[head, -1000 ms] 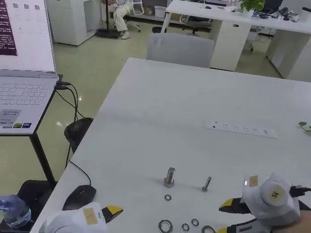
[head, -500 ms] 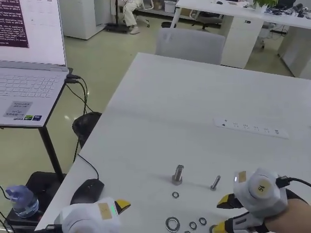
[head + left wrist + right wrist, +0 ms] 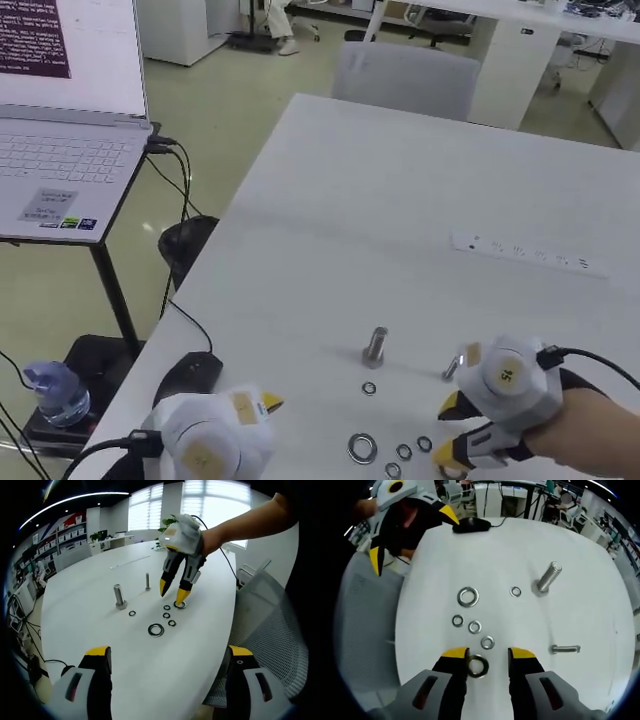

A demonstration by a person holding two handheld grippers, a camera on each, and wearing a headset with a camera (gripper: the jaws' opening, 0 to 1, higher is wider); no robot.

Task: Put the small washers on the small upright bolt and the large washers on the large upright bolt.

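**Right gripper (image 3: 487,655) straddles a large washer (image 3: 477,666) on the bench (image 3: 580,610)**

The large washer lies flat between the right gripper's parted jaws, not clamped. Just beyond it lie three small washers (image 3: 474,626), then a second large washer (image 3: 468,596). A fourth small washer (image 3: 515,591) sits beside the large upright bolt (image 3: 549,576). The small upright bolt (image 3: 565,649) stands nearer the right gripper. The left gripper (image 3: 167,652) hangs wide apart, holding nothing, near the bench edge.

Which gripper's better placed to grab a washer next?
Right. The right gripper has its open jaws either side of a large washer; the left gripper hangs at the table edge, farther off.
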